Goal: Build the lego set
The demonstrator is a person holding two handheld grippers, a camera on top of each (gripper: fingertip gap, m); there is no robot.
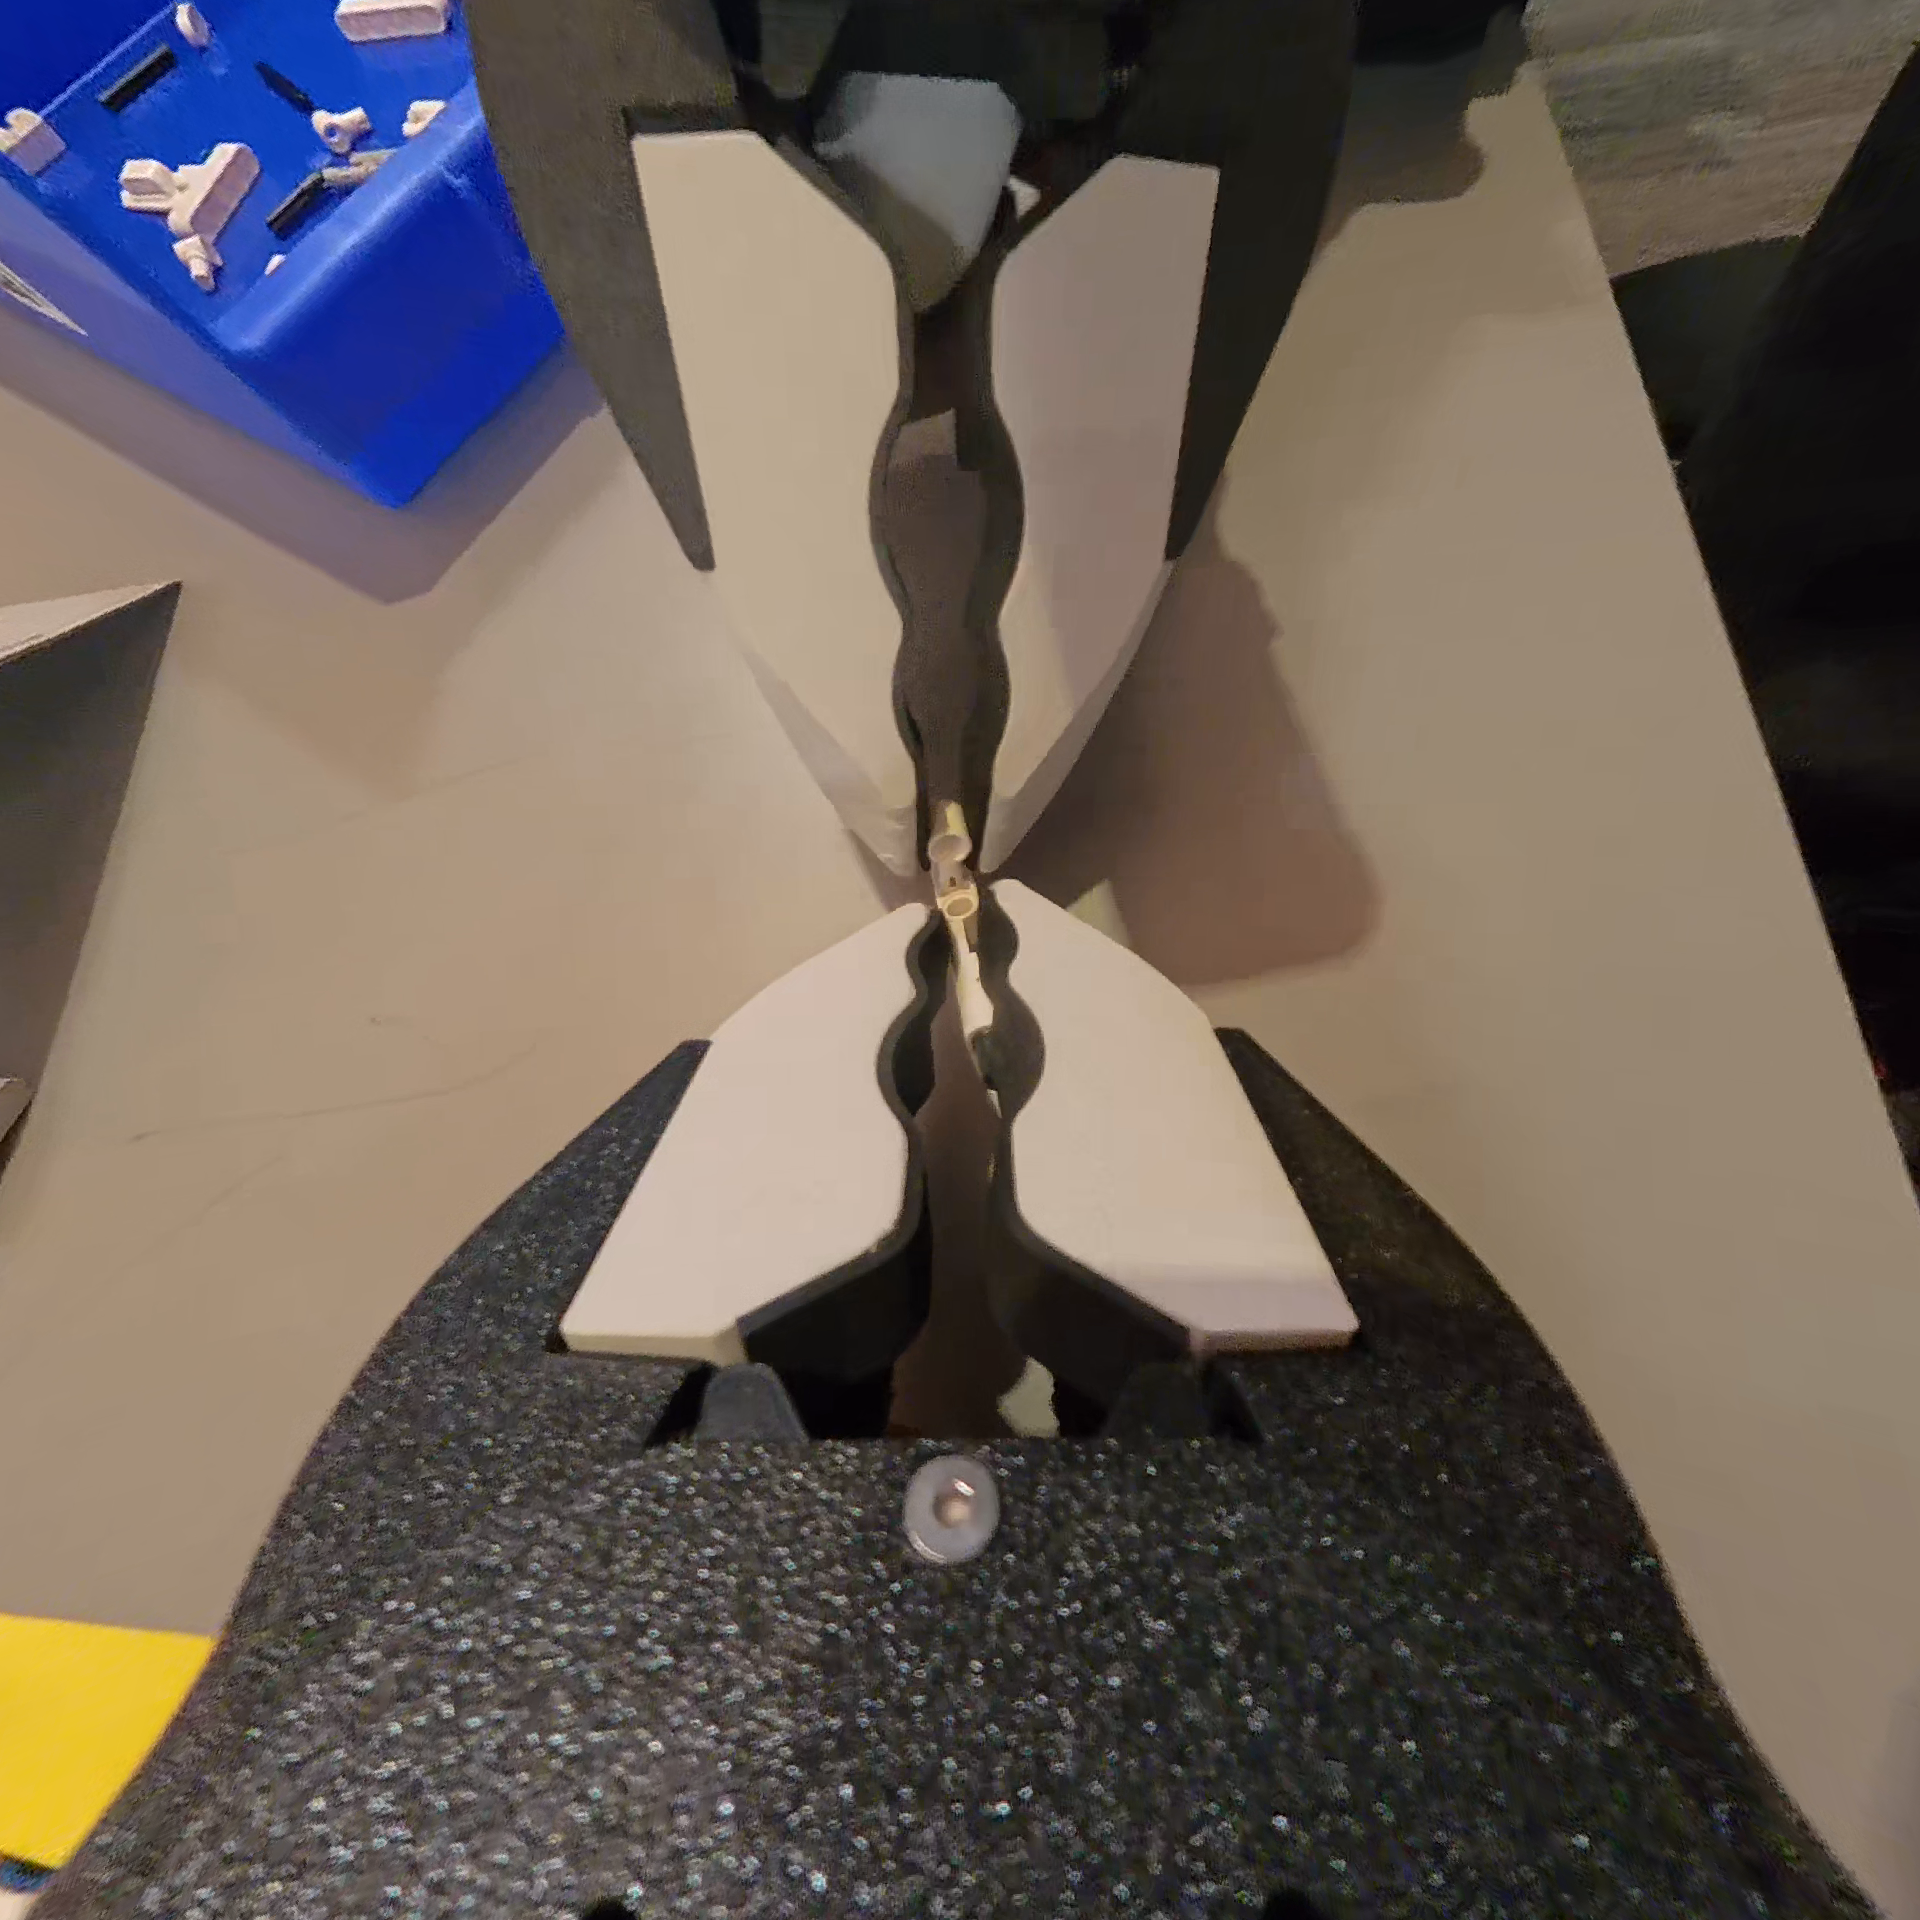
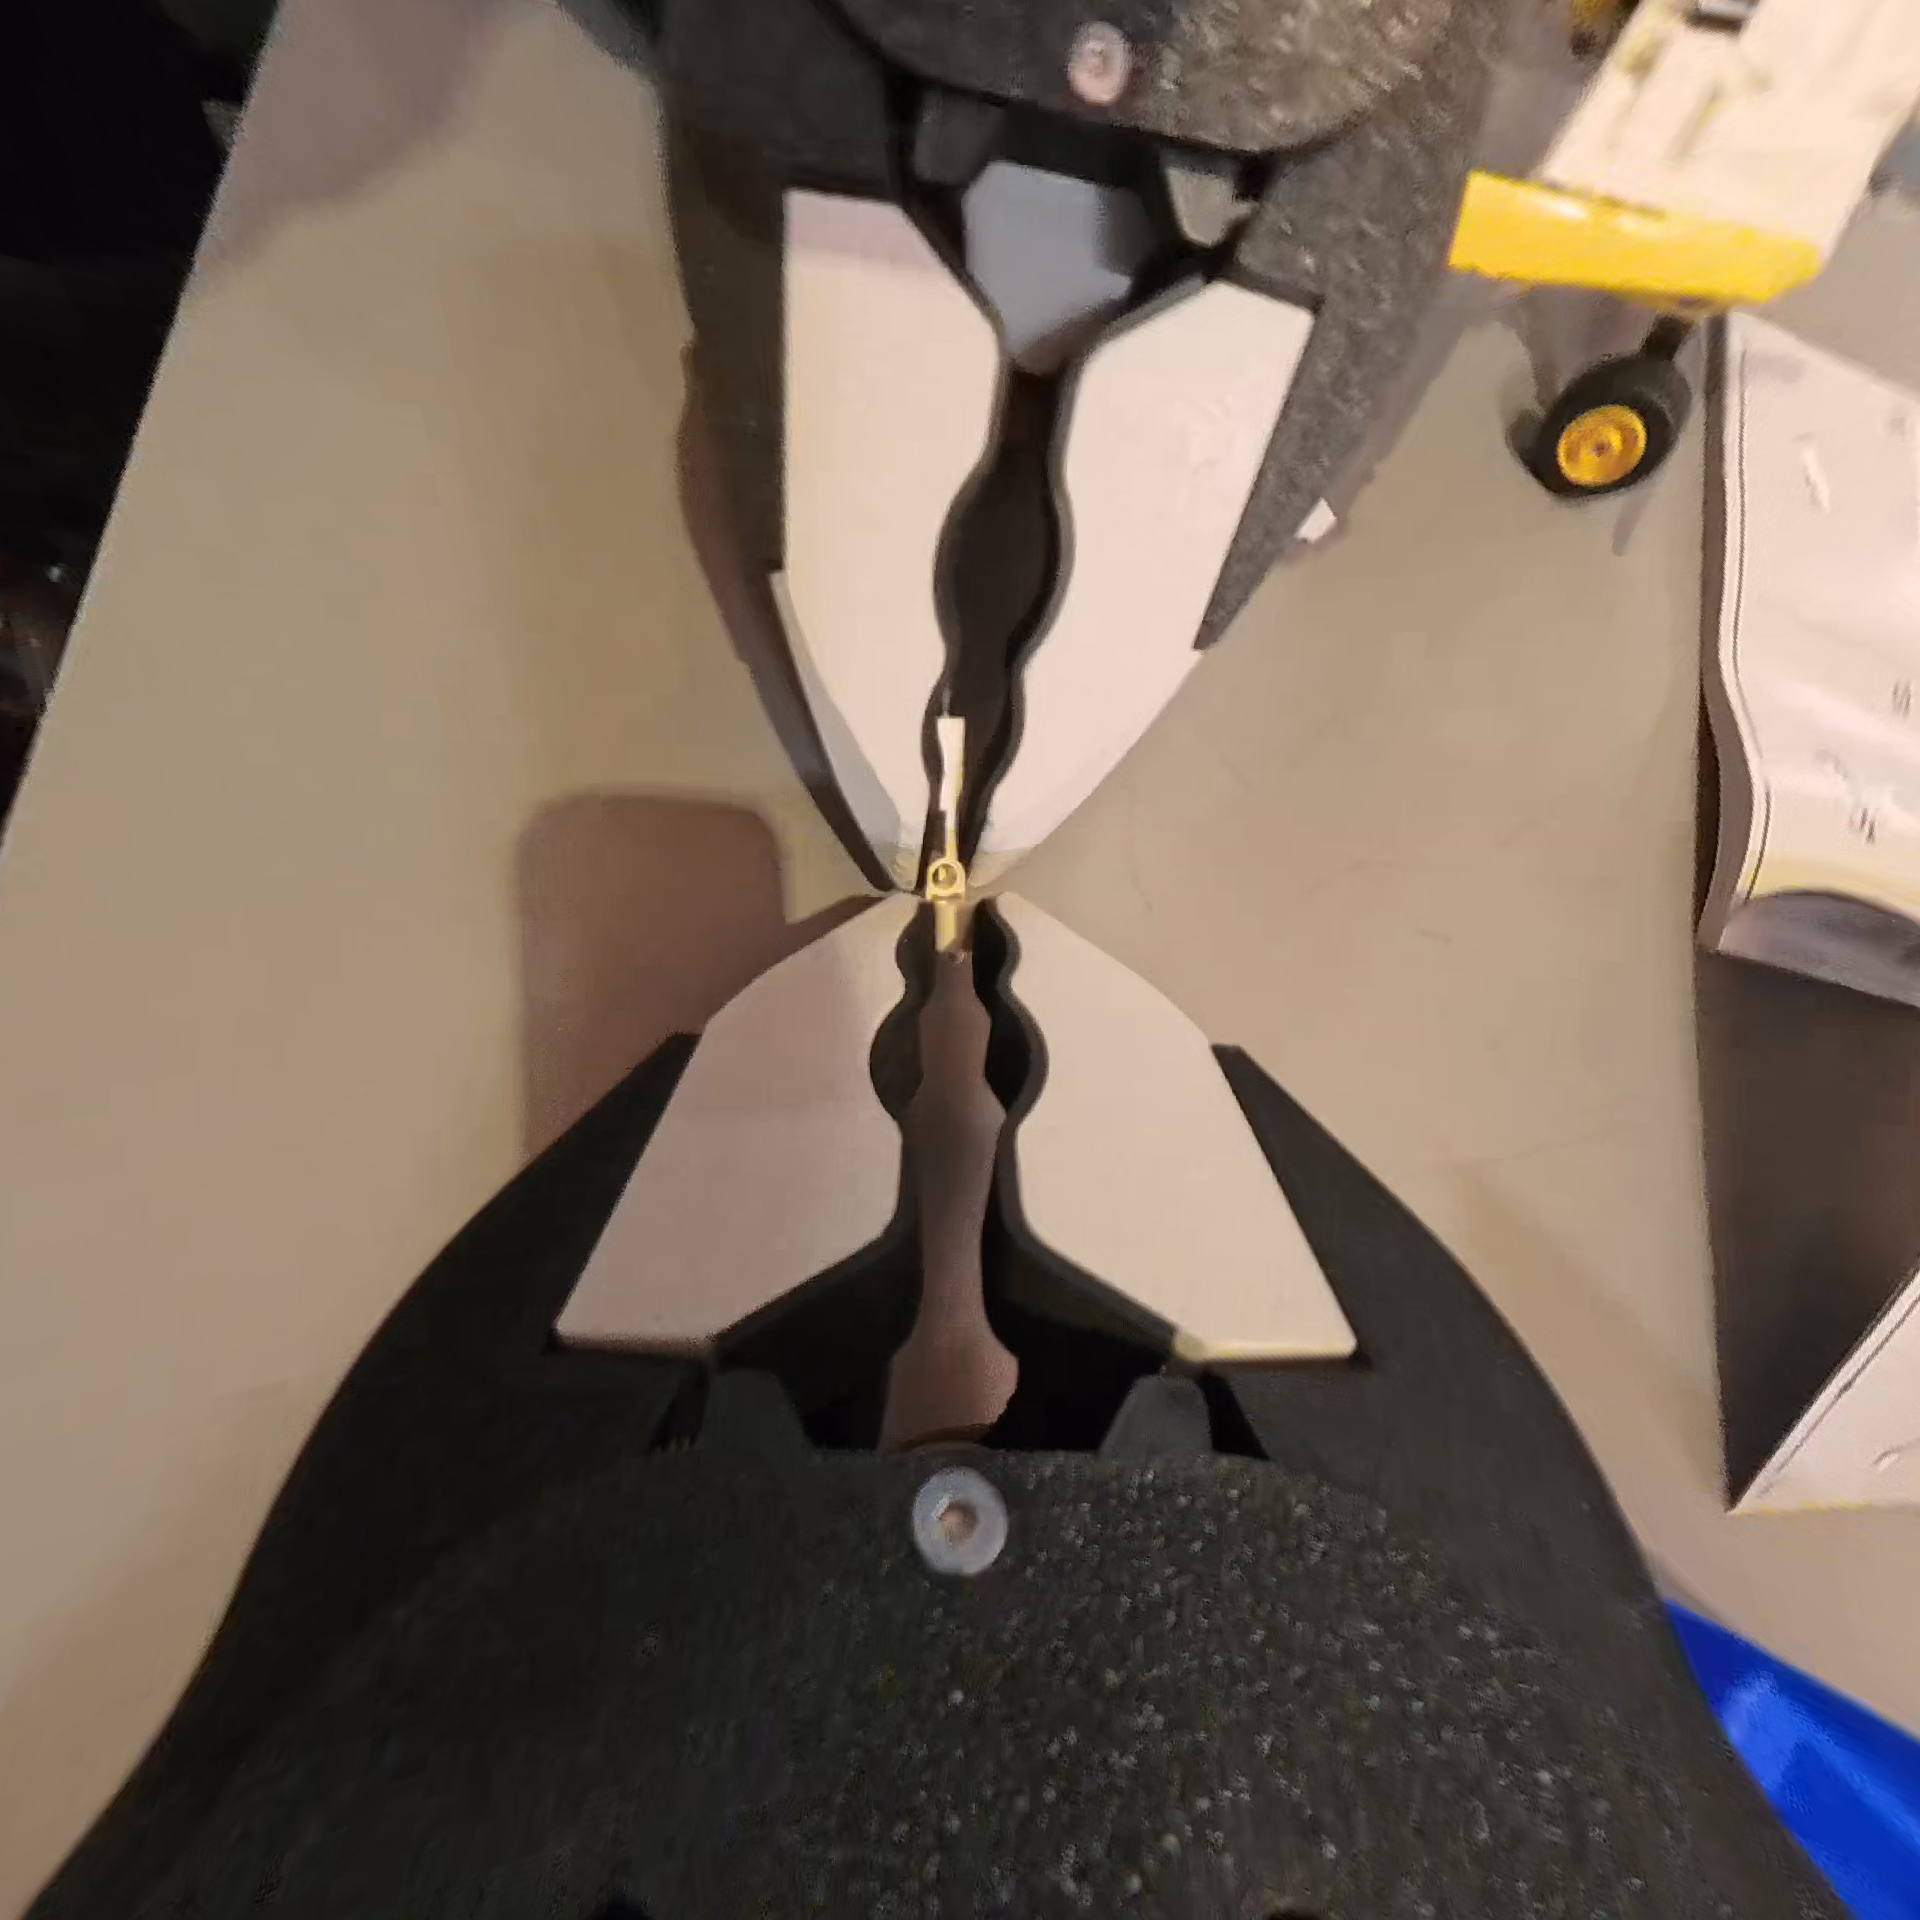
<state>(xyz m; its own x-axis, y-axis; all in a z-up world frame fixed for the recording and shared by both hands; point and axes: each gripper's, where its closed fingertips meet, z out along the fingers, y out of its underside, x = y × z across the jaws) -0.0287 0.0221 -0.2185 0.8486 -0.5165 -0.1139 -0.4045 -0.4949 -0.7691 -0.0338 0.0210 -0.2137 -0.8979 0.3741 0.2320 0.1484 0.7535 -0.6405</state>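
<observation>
The left tool (image 1: 961,914) is pinching a small cream plastic rod piece (image 1: 971,987), nearly shut on it. The right tool (image 2: 951,914), tip to tip with it, is clamping a short cream pin (image 2: 945,925). The two parts are meeting between the tips above the desk (image 1: 416,831). A blue bin (image 1: 312,312) is sitting beyond the left tool.

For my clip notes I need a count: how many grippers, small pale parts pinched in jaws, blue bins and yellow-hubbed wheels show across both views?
Grippers: 2, left gripper and right gripper
Small pale parts, one pinched in each gripper's jaws: 2
Blue bin: 1
Black wheel with yellow hub: 1
Total: 6
</observation>
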